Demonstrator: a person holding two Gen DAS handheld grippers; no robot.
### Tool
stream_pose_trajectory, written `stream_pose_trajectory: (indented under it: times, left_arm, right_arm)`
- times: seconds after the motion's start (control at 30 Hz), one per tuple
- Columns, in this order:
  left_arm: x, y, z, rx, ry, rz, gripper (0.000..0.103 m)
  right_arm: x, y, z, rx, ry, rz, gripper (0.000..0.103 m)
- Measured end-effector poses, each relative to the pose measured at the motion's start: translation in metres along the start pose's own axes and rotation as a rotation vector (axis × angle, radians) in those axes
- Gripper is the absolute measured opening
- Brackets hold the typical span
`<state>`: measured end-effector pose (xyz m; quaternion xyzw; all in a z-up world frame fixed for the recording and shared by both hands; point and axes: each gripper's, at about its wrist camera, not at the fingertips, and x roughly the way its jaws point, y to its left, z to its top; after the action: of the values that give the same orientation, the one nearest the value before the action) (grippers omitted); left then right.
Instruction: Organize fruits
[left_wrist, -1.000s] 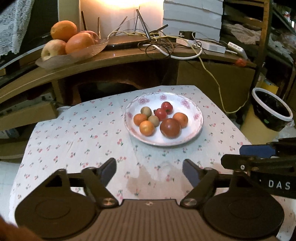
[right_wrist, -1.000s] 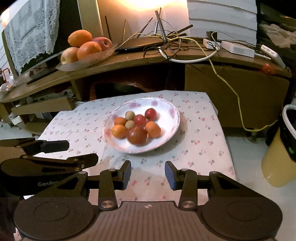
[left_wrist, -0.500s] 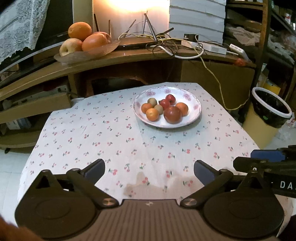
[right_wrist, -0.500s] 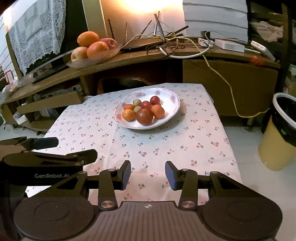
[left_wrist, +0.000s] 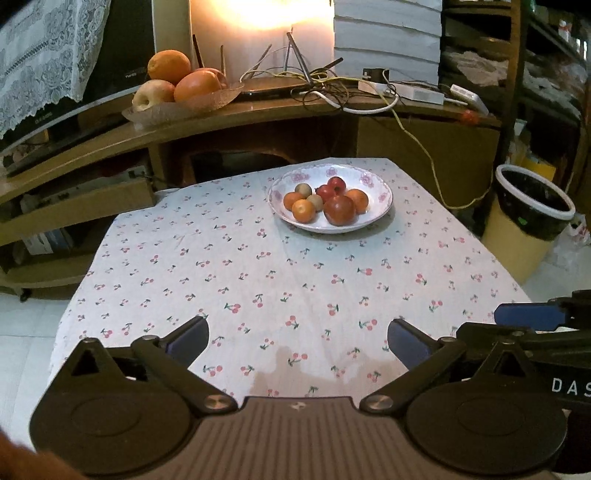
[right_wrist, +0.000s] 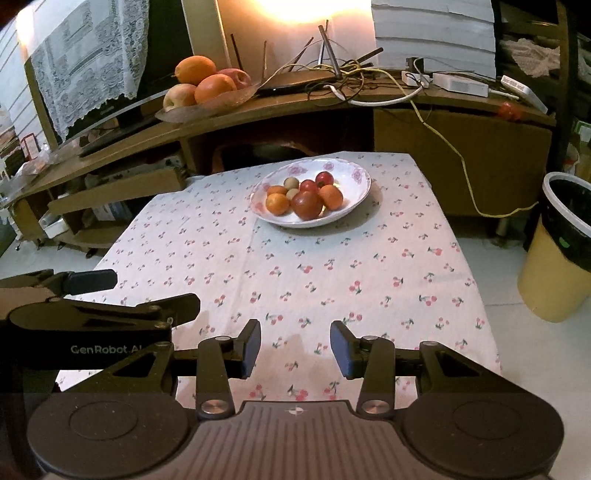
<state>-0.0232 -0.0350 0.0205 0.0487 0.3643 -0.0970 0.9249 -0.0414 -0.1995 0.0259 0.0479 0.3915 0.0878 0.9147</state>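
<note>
Okay, your left gripper (left_wrist: 297, 338) jaws have just spread wide, empty; right gripper (right_wrist: 295, 347) jaws part-spread, empty; fruit plate (left_wrist: 382, 206) far.

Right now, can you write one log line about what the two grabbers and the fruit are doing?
left gripper: open, empty, jaws just widened | right gripper: open, empty | fruits: in flowered plate on cherry tablecloth, untouched

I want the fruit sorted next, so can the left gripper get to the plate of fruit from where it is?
Probably yes. The left gripper is open and empty, and only bare tablecloth lies between it and the plate. It must move forward first.
</note>
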Motion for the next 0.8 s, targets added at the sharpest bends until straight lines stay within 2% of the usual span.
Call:
stream_pose_trajectory:
  times: [0.8]
  left_arm:
    - [-0.023, -0.001, -0.020, 0.024, -0.019, 0.060, 0.103]
  right_arm:
    - [-0.013, 0.016, -0.023, -0.031, 0.002, 0.010, 0.043]
